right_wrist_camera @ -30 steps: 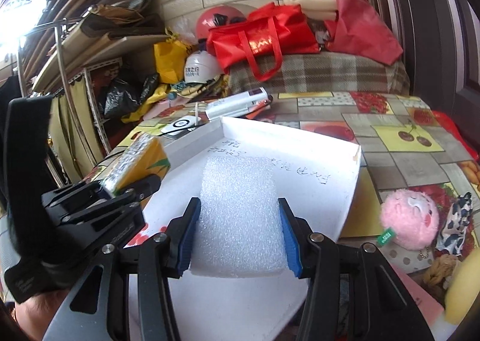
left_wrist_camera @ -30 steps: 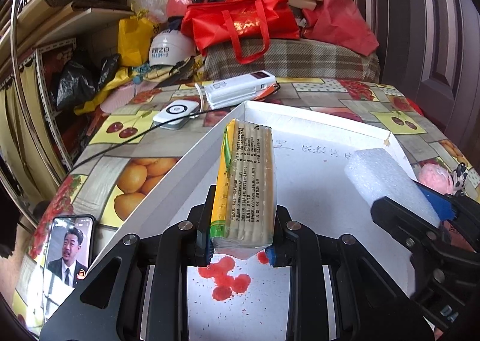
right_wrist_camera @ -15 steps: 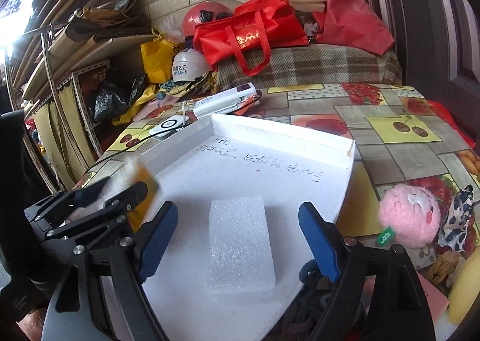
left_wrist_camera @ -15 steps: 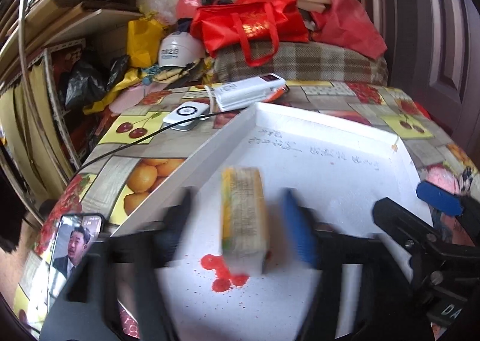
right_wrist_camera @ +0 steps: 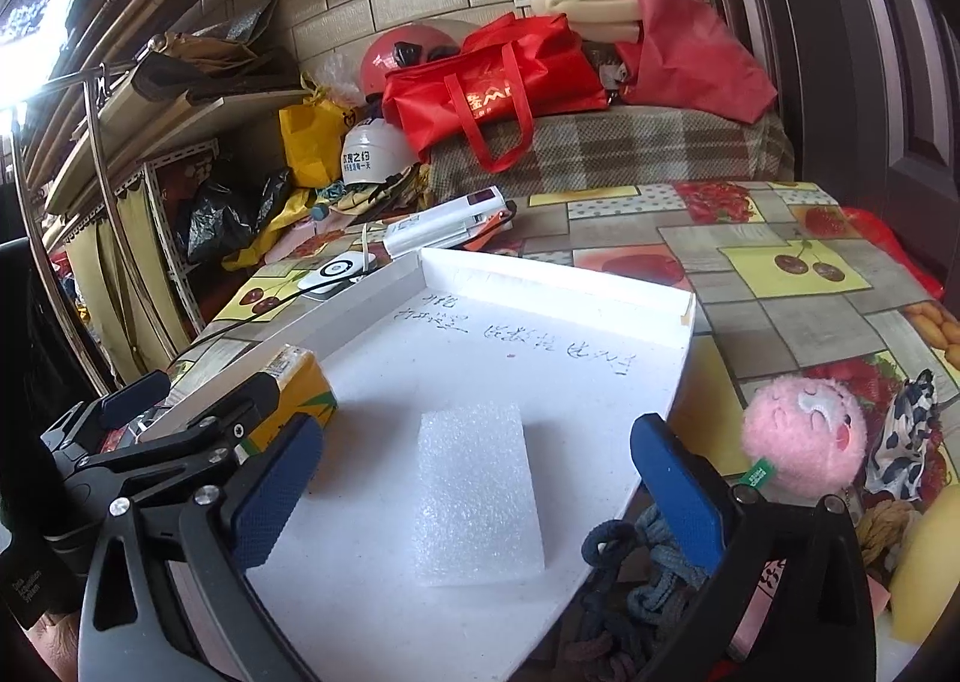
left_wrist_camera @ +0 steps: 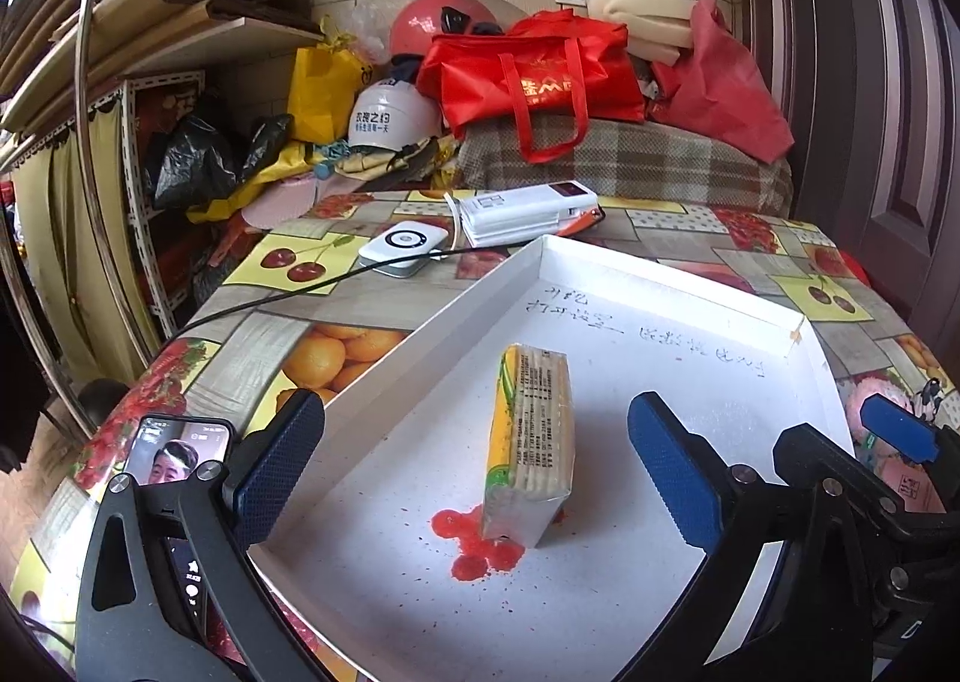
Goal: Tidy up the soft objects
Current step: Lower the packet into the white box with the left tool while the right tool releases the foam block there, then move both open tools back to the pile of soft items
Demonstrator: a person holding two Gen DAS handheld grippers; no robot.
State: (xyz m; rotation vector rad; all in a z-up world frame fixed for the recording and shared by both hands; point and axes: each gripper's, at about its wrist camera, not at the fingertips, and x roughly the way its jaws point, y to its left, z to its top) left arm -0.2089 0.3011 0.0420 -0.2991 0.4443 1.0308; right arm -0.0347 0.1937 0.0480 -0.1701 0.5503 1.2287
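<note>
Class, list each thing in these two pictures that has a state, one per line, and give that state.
left gripper: open, holding nothing
right gripper: open, holding nothing
tissue pack: standing on edge in the tray
foam block: lying flat in the tray
white tray: holds both items, red stains
phone: screen lit
pink plush: outside the tray, on the table

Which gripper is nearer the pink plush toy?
Right. The right gripper is open over the white tray, the pink plush toy just beside it; the left gripper sits across the tray.
</note>
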